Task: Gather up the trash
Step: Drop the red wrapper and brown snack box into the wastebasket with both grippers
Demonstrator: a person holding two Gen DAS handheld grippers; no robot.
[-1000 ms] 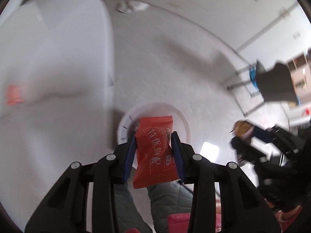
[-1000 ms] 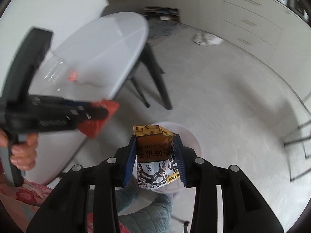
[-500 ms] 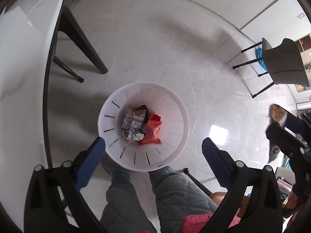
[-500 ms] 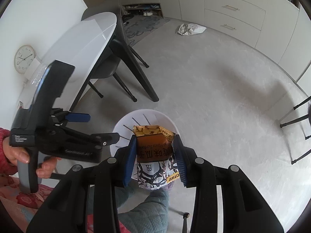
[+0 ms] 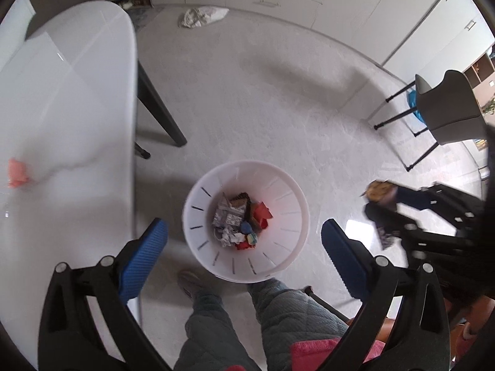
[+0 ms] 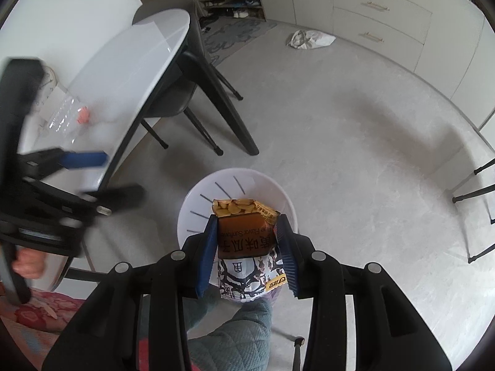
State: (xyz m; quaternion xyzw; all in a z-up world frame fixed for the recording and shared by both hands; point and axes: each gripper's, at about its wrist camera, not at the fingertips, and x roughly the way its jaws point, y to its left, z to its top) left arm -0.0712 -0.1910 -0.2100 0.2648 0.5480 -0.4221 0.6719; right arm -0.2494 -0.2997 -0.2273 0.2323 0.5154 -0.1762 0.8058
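Note:
A white slotted waste bin (image 5: 290, 198) stands on the floor below me and holds several wrappers, among them a red packet (image 5: 261, 213). My left gripper (image 5: 244, 241) is open and empty above the bin. My right gripper (image 6: 247, 241) is shut on a sunflower-seed packet (image 6: 244, 241), brown and white with seeds printed on top, held above the bin (image 6: 272, 191). That packet also shows at the right of the left wrist view (image 5: 379, 190). The left gripper (image 6: 83, 167) shows at the left of the right wrist view.
A white oval table (image 5: 62, 108) with black legs stands to the left; a small pink scrap (image 5: 18, 177) and a crushed clear bottle (image 6: 62, 117) lie on it. A grey chair (image 5: 445, 114) stands at right. A white bag (image 5: 201, 15) lies by the cabinets. The person's legs (image 5: 272, 315) are below.
My left gripper opened and the red packet dropped into the bin; the gripper has since drifted back toward the table. My right gripper moved over the bin, still holding its packet.

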